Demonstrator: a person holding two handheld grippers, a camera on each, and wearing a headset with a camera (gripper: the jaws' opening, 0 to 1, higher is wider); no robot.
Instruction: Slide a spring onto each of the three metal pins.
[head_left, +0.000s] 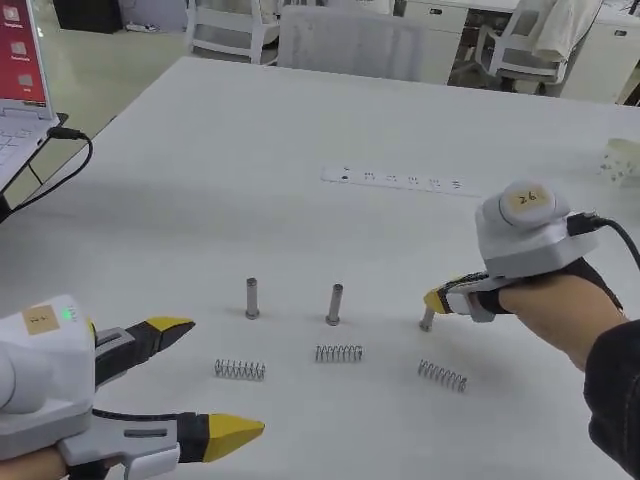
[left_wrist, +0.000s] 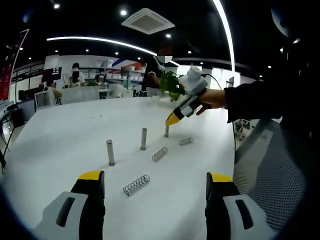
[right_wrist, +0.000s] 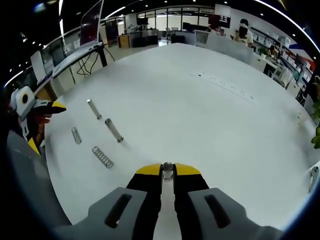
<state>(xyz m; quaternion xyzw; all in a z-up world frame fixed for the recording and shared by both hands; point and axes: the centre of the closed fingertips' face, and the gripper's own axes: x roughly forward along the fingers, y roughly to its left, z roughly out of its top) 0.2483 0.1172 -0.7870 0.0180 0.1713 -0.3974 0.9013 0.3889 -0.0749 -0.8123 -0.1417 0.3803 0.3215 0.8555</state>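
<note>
At the workbench (head_left: 300, 130): white top bearing every item listed below; office chairs stand past its far edge.
Laptop (head_left: 15, 90): far left of the head view, cut off by the frame; a black cable runs from it.
Left gripper (head_left: 226, 376): near left of the head view, above the top. Yellow-tipped jaws spread wide, holding nothing. In the left gripper view the left spring lies ahead, between the two jaws and clear of both.
Right gripper (head_left: 429, 300): at the right end of the pin row, held in a black-gloved hand. Jaws drawn to a narrow gap and clamped on the upper end of the right pin (head_left: 427, 320); the right gripper view shows the pin's round top pinched between the yellow tips.
Power strip (head_left: 395, 180): white, flat, well beyond the pins.
Pins: three grey metal pins in a row across the top. Left pin (head_left: 252, 298) and middle pin (head_left: 335, 304) stand upright and free. On the right pin, just the lower part is visible below the tips.
Springs: left spring (head_left: 240, 369), middle spring (head_left: 339, 353) and right spring (head_left: 442, 376) lie flat, each near its pin on the near side, touching neither pin nor gripper.
</note>
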